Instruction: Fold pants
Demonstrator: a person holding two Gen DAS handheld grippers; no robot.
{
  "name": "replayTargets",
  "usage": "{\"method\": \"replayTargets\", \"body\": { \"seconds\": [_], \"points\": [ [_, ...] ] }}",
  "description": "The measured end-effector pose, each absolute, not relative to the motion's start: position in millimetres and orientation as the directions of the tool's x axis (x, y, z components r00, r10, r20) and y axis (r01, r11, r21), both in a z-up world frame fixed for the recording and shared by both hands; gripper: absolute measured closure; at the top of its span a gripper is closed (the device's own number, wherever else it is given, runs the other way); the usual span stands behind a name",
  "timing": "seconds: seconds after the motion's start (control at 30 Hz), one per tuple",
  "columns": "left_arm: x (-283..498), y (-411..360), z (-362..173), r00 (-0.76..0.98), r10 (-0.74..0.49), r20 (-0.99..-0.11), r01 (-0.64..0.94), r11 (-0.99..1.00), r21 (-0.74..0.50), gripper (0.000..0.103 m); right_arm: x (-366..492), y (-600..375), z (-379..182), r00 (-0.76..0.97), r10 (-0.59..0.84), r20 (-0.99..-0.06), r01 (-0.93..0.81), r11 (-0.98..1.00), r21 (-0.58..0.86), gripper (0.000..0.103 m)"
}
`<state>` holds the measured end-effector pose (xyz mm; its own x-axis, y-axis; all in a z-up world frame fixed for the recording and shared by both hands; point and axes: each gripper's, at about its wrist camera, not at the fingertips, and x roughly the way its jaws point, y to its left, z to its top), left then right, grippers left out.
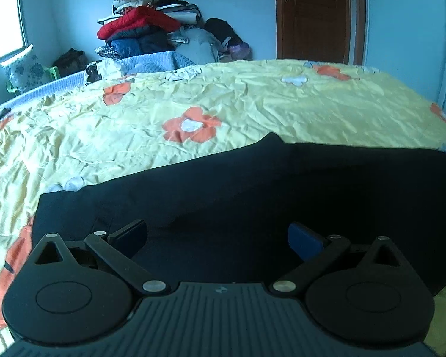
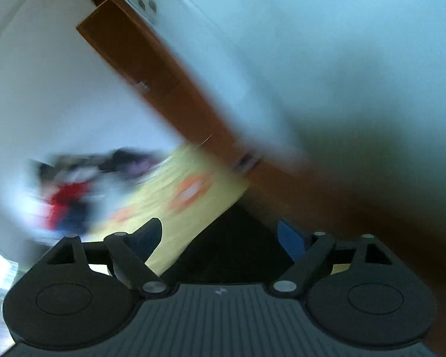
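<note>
Dark navy pants (image 1: 252,184) lie spread flat on a yellow floral bedsheet (image 1: 193,98), filling the lower half of the left wrist view. My left gripper (image 1: 217,238) is open and empty, its fingers just above the near part of the pants. In the right wrist view the picture is tilted and motion-blurred. My right gripper (image 2: 220,238) is open and empty, with a dark wedge of the pants (image 2: 232,250) between its fingers and the yellow sheet (image 2: 187,196) beyond.
A tall pile of clothes and bedding (image 1: 151,26) stands beyond the far edge of the bed. A brown wooden door (image 1: 318,15) is at the back right, also blurred in the right wrist view (image 2: 151,68). A window (image 1: 3,23) and a green chair (image 1: 29,74) are at left.
</note>
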<state>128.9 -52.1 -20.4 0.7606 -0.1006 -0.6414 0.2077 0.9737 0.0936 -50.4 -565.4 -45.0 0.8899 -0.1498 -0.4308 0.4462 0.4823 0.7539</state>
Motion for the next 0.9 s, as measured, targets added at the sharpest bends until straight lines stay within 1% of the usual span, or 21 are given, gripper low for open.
{"method": "replayTargets", "body": {
  "seconds": [0.1,0.17,0.3,0.43,0.47,0.5,0.53,0.57,0.6,0.67,0.7,0.77,0.83,0.9],
  "points": [
    [128,-53,-20,0.746,-0.125,-0.655,0.216,0.975,0.059,0.001,-58,-551,-62,0.869,-0.095,-0.486,0.476,0.437,0.764,0.018],
    [124,-55,-18,0.748,-0.133,-0.65,0.232,0.97,0.068,0.001,-61,-545,-72,0.869,-0.066,-0.49,0.474,0.394,0.788,0.018],
    [116,-53,-13,0.765,-0.125,-0.631,0.229,0.97,0.086,0.0,-57,-550,-68,0.877,-0.095,-0.471,0.468,0.397,0.79,0.017],
    [115,-48,-8,0.75,-0.151,-0.643,0.225,0.974,0.034,0.001,-29,-568,-70,0.873,-0.186,-0.451,0.484,0.432,0.761,0.019],
    [114,-46,-5,0.749,-0.16,-0.644,0.227,0.974,0.023,0.001,-25,-568,-70,0.869,-0.211,-0.448,0.493,0.446,0.747,0.021],
    [113,-45,-3,0.747,-0.167,-0.643,0.229,0.973,0.014,0.0,-22,-568,-70,0.859,-0.226,-0.459,0.51,0.453,0.732,0.04],
    [111,-43,0,0.746,-0.174,-0.643,0.232,0.973,0.006,0.0,-18,-570,-74,0.848,-0.228,-0.478,0.527,0.445,0.724,0.08],
    [110,-40,2,0.744,-0.18,-0.644,0.235,0.972,0.0,0.0,-17,-574,-83,0.842,-0.221,-0.492,0.538,0.413,0.735,0.094],
    [109,-37,5,0.744,-0.182,-0.643,0.235,0.972,-0.004,0.0,-21,-578,-90,0.859,-0.217,-0.465,0.513,0.387,0.767,0.097],
    [106,-29,9,0.754,-0.158,-0.638,0.207,0.978,0.002,0.0,-26,-574,-87,0.862,-0.236,-0.449,0.507,0.392,0.768,0.097],
    [105,-24,11,0.763,-0.123,-0.635,0.172,0.985,0.016,0.0,-28,-568,-80,0.867,-0.251,-0.431,0.499,0.423,0.756,0.097],
    [105,-15,17,0.784,-0.037,-0.62,0.094,0.994,0.06,0.0,-34,-554,-60,0.899,-0.251,-0.359,0.437,0.473,0.765,0.097],
    [105,-6,23,0.802,0.048,-0.596,0.026,0.993,0.115,0.0,-30,-540,-39,0.932,-0.213,-0.295,0.363,0.522,0.772,0.097],
    [104,2,30,0.826,0.129,-0.548,-0.039,0.984,0.173,0.0,-19,-519,-15,0.962,-0.143,-0.233,0.272,0.586,0.764,0.097]
  ]
}}
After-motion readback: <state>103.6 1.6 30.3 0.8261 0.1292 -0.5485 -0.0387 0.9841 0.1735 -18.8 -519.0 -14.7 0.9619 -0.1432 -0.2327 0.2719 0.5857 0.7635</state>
